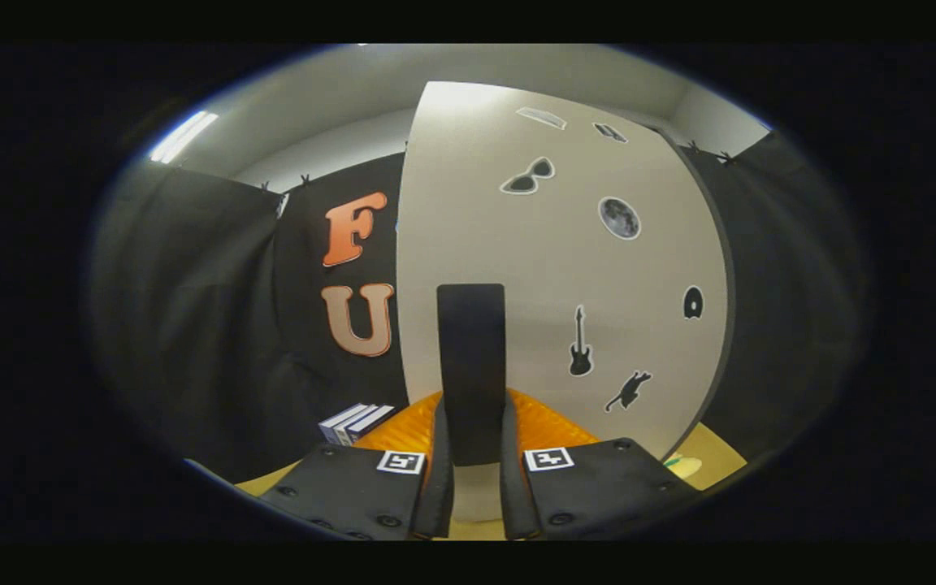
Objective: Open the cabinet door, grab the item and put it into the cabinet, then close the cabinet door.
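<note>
We see the gripper [472, 455] at the bottom centre of the frame, its two fingers [441, 479] drawn close together with a dark, tall, flat-sided handle [472, 357] standing between them. The handle rises from between the fingers up to the middle of the frame, and both fingers appear to press against its lower part, so the gripper looks closed on it. Directly behind the handle, filling the centre and right of the frame, stands the pale cabinet door [549, 268], a broad flat panel decorated with dark stickers: sunglasses [527, 177] near the upper middle, a moon [619, 218] to their right, a guitar [580, 345] and a cat [629, 392] lower down just right of the handle, and a small dark shape [692, 302] near the door's right edge. The handle sits against the door's lower centre, touching it as far as we can tell. To the left of the fingers, at the lower left, a small stack of books [356, 422] rests near the dark cloth wall. Beneath the gripper a yellow table surface [720, 455] shows at the lower right.
</note>
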Tool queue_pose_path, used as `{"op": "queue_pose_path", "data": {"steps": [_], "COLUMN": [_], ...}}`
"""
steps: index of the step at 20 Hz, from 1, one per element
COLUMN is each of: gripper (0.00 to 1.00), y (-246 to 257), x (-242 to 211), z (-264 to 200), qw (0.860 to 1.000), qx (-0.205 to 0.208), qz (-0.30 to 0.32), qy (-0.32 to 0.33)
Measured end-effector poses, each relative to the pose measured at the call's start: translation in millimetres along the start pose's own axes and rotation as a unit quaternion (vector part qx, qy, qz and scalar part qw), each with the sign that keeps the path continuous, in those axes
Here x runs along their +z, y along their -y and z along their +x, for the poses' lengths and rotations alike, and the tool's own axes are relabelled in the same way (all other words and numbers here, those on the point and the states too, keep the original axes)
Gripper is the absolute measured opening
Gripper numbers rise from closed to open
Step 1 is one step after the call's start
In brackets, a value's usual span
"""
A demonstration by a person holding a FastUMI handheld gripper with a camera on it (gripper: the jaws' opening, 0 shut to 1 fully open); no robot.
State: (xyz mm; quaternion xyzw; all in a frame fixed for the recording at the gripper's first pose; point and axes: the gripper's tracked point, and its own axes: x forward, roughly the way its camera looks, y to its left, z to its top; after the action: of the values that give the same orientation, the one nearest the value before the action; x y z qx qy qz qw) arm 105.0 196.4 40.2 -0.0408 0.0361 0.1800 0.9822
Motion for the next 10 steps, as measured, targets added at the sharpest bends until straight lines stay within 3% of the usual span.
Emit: {"op": "queue_pose_path", "data": {"steps": [5,10], "gripper": [0.31,0.31], "y": [32.4,55.9], "x": [-5.6,-5.5], "z": [-69.4,-106.3], "qw": [1.0,1.0], "qx": [0.018,0.028], "qz": [0.005,0.008], "qy": [0.003,0.011]}}
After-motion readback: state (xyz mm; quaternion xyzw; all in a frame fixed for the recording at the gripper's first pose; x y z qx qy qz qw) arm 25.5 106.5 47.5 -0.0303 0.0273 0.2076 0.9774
